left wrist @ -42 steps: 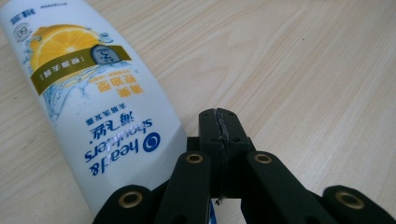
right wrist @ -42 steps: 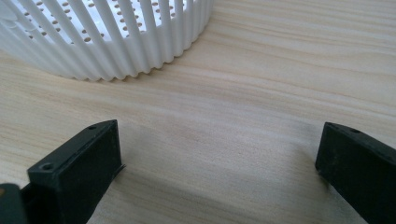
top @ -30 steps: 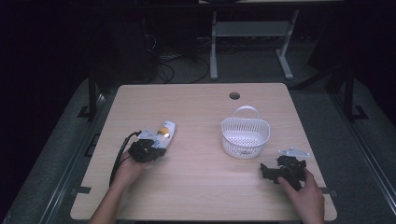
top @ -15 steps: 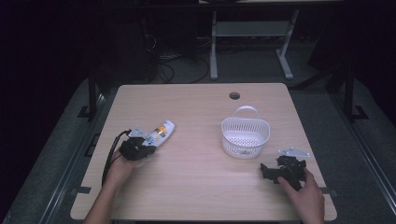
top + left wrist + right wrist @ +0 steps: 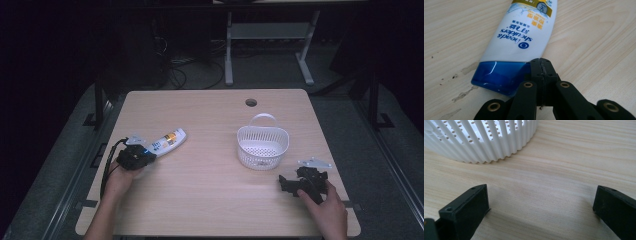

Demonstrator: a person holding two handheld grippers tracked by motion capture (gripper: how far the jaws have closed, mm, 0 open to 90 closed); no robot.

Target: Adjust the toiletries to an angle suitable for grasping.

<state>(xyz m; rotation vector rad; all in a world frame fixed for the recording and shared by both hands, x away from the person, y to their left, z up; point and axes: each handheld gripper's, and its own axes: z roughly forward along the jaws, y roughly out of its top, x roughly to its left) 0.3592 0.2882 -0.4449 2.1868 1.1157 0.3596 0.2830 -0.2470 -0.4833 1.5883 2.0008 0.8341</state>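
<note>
Two grippers wait on the counter [image 5: 215,200]: left gripper [image 5: 541,65] clenched empty beside the shampoo bottle's [image 5: 522,35] blue cap, right gripper [image 5: 541,205] released near the white basket [image 5: 263,145]. Next, I'd guess: open, grasp bottle.

A white shampoo bottle [image 5: 519,37] with a blue cap lay on the wooden table. In the left gripper view its label read "head & shoulders" in blue letters, upside down to the camera, above a small round blue logo. Lines of Chinese characters stood beside the brand name and on a yellow band further along; they were too small to read.
</note>
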